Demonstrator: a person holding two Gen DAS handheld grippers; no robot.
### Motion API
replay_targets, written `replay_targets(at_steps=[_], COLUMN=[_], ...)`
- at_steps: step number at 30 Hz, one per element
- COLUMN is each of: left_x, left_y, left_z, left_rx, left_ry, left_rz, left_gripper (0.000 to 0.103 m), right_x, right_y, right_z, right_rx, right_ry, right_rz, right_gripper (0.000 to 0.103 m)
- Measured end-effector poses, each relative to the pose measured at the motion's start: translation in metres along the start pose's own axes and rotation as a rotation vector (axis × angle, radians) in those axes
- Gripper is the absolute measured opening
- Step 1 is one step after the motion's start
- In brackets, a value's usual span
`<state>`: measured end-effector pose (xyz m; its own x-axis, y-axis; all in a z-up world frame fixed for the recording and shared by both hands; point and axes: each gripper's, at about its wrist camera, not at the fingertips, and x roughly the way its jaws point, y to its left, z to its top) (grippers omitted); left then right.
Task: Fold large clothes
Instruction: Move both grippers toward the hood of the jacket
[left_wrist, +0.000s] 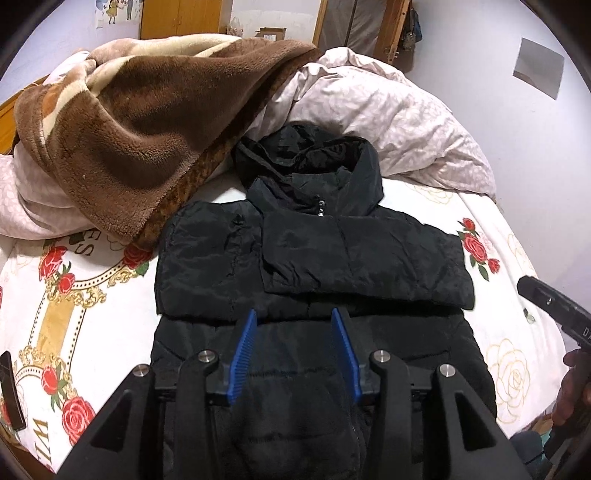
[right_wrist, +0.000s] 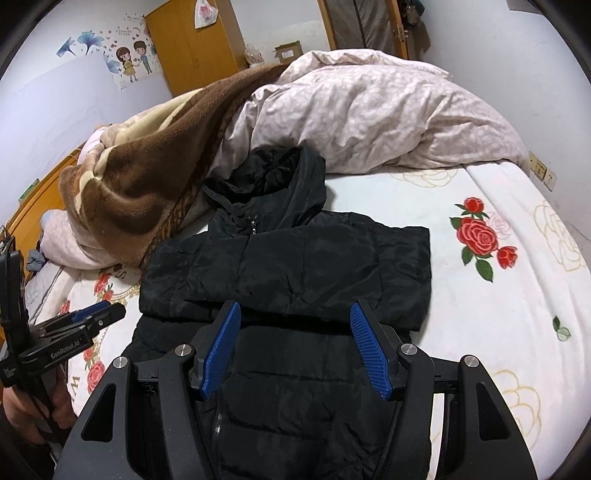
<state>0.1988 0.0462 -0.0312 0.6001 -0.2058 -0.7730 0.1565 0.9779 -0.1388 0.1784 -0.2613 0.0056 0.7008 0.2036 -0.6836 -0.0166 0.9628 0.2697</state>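
Left gripper (left_wrist: 295, 347): jaws stand apart at a moderate gap, nothing between the blue pads, poised over the lower body of the black hooded jacket (left_wrist: 314, 266). Right gripper (right_wrist: 295, 347): jaws spread wide, likewise empty, above the same lower panel.

The jacket lies front up on the bed sheet (right_wrist: 498, 295) (white, printed with red roses), hood toward the heaped bedding, hem toward the cameras. Both sleeves are folded in across the chest, one overlapping the other, so the garment reads as a rough rectangle. Judgement: sleeve folds done; the lengthwise fold of hem up toward the collar, and the tucking of the hood, appear outstanding. Roughly half complete.

A brown plush blanket (left_wrist: 129, 129) touches the jacket's left shoulder; a pale patterned duvet (right_wrist: 369, 110) lies just behind the hood.

Legible writing: "GenRobot.AI" on the left gripper's body in the right wrist view. Sheet lettering is partial and not reliably readable. Cartoon wall stickers (right_wrist: 133, 61) carry no readable text.
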Motion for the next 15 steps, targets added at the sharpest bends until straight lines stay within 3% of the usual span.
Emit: replay_targets(at_steps=[6,15], left_x=[0.041,0.147], left_y=[0.017,0.063], left_z=[0.046,0.138], left_rx=[-0.005,-0.063], left_ry=[0.003,0.037], left_rz=[0.010,0.041], left_gripper=[0.057,0.061], right_x=[0.048,0.156], right_y=[0.000,-0.006], right_z=[0.031,0.111], right_rx=[-0.032,-0.062], right_ry=[0.039,0.074], right_rz=[0.004,0.005], right_gripper=[0.063,0.063])
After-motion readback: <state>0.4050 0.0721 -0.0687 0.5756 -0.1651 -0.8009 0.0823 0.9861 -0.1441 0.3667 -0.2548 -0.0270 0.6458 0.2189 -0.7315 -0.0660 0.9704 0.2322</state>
